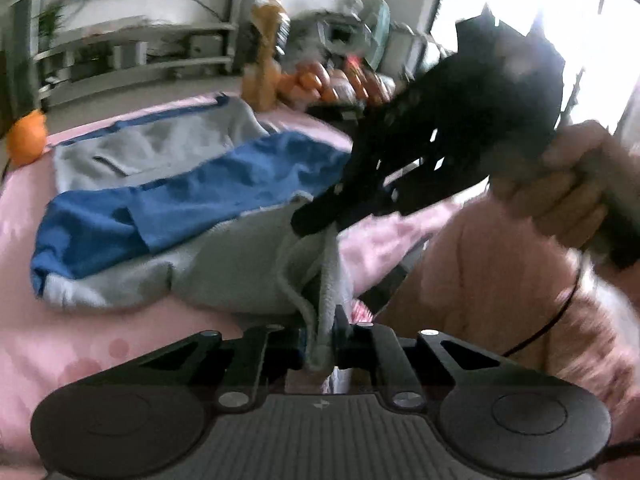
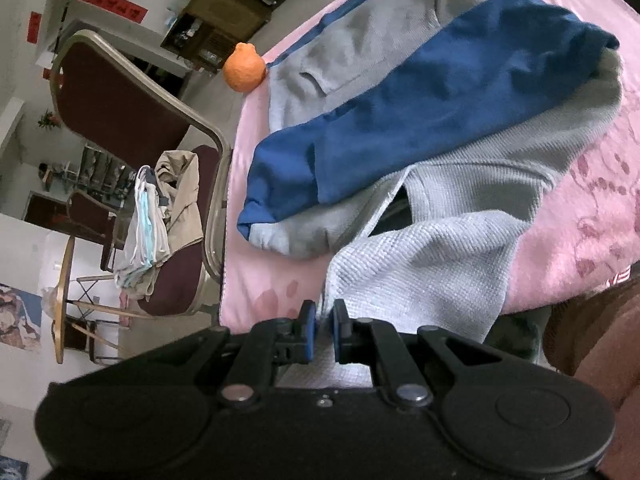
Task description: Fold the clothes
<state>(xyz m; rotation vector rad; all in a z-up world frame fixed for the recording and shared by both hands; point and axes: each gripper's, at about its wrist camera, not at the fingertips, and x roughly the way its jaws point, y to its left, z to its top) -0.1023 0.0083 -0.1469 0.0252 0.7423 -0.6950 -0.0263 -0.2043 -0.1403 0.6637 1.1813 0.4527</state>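
Note:
A grey jacket with blue sleeves (image 1: 180,184) lies spread on a pink cloth (image 1: 80,340). My left gripper (image 1: 320,336) is shut on a grey edge of it, and the fabric rises up out of the jaws. Just beyond, a hand (image 1: 560,188) holds my right gripper (image 1: 310,224), which pinches the same grey edge higher up. In the right wrist view the jacket (image 2: 400,128) stretches away from the right gripper (image 2: 324,318). The blue pads (image 2: 307,328) clamp its pale grey hem, lifted off the pink cloth (image 2: 580,220).
An orange (image 2: 244,67) sits at the cloth's far corner, next to the jacket. A dark red chair (image 2: 120,108) with a heap of clothes (image 2: 160,216) stands beside the table. More fruit (image 1: 320,80) lies beyond the jacket. A pink sleeve (image 1: 500,280) fills the right side.

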